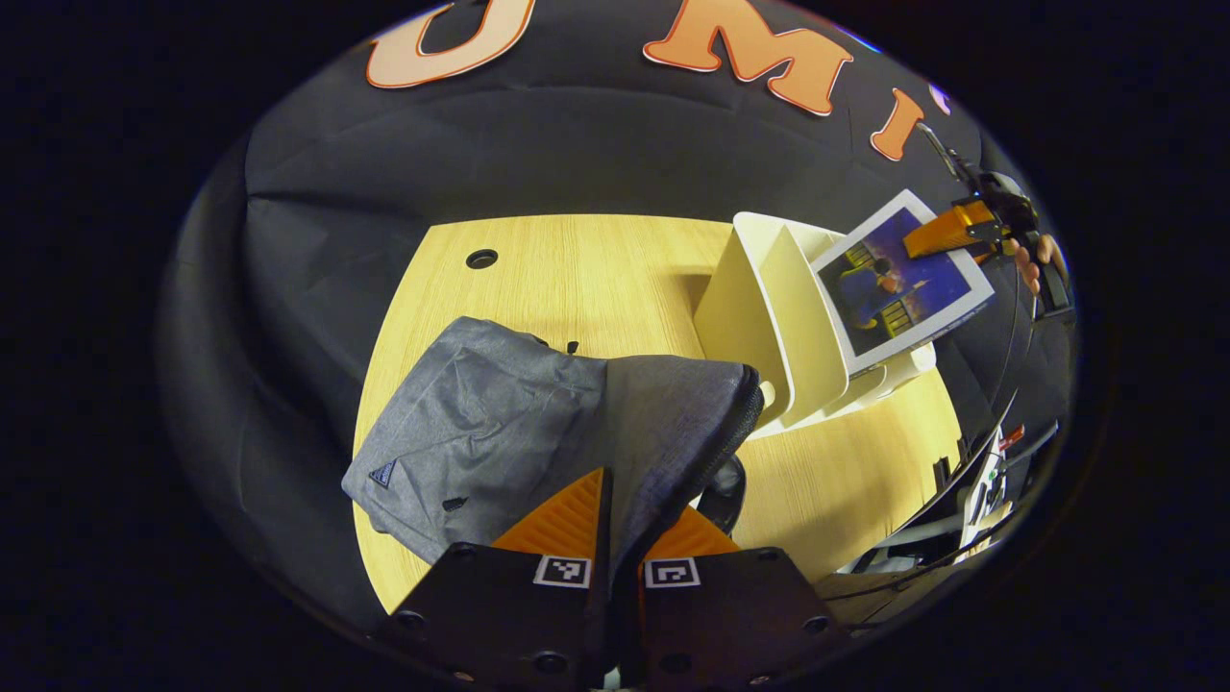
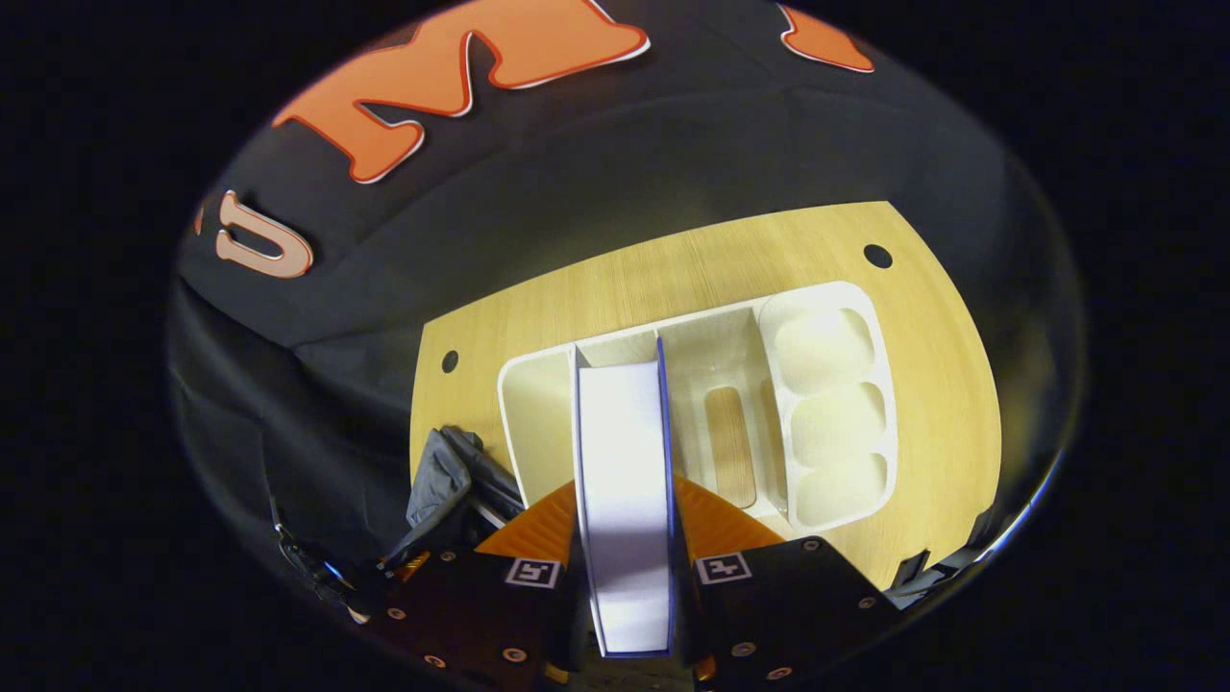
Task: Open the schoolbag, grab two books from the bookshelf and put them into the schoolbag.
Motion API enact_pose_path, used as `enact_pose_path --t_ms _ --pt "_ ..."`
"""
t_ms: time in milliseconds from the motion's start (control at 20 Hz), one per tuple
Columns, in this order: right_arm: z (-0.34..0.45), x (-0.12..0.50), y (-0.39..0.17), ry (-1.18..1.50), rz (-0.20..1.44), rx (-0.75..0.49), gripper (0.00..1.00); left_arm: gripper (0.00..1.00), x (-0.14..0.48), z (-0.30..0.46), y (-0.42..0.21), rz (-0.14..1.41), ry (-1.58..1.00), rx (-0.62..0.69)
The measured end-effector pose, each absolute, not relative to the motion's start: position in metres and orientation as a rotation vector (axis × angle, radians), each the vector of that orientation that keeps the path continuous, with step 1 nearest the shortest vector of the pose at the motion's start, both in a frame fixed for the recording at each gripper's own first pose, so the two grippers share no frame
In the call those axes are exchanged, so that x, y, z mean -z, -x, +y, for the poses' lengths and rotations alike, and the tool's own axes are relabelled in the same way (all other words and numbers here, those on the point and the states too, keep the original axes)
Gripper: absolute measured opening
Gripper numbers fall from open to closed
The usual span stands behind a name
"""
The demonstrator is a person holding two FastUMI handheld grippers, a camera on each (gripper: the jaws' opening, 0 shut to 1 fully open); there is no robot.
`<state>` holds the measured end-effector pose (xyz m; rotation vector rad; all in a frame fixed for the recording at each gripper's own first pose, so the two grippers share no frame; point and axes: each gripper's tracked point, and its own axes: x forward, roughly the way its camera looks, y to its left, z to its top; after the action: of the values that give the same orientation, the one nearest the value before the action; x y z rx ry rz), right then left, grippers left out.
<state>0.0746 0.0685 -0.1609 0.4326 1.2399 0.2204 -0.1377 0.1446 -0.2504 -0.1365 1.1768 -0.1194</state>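
Note:
The grey schoolbag (image 1: 480, 423) lies on the wooden table (image 1: 577, 279), its zipped edge lifted toward me. My left gripper (image 1: 625, 533) is shut on the bag's fabric by the zipper. A white bookshelf (image 1: 769, 317) stands right of the bag. Above it hangs a book (image 1: 903, 284) with a blue picture cover, and my right gripper (image 1: 947, 231) is clamped on its top edge, a hand behind it. In the right gripper view the book (image 2: 625, 461) stands edge-on between the fingers of my right gripper (image 2: 625, 524), above the bookshelf (image 2: 894, 423). The schoolbag (image 2: 442, 481) shows at lower left.
The table (image 2: 961, 384) has round cable holes at its far corners (image 1: 481, 259). The bookshelf's right side has three rounded pockets (image 2: 826, 413). Cables and equipment (image 1: 980, 481) sit off the table's right edge.

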Motion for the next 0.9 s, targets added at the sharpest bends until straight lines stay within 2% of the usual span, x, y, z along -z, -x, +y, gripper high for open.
enact_pose_path --t_ms 250,900 --pt "0.049 0.135 -0.054 -0.477 1.181 -0.183 0.37 0.06 0.25 0.145 0.135 1.17 0.118 0.149" --pt "0.094 0.088 0.046 -0.702 1.043 -0.111 0.37 0.06 0.243 0.155 0.142 1.16 0.058 0.399"
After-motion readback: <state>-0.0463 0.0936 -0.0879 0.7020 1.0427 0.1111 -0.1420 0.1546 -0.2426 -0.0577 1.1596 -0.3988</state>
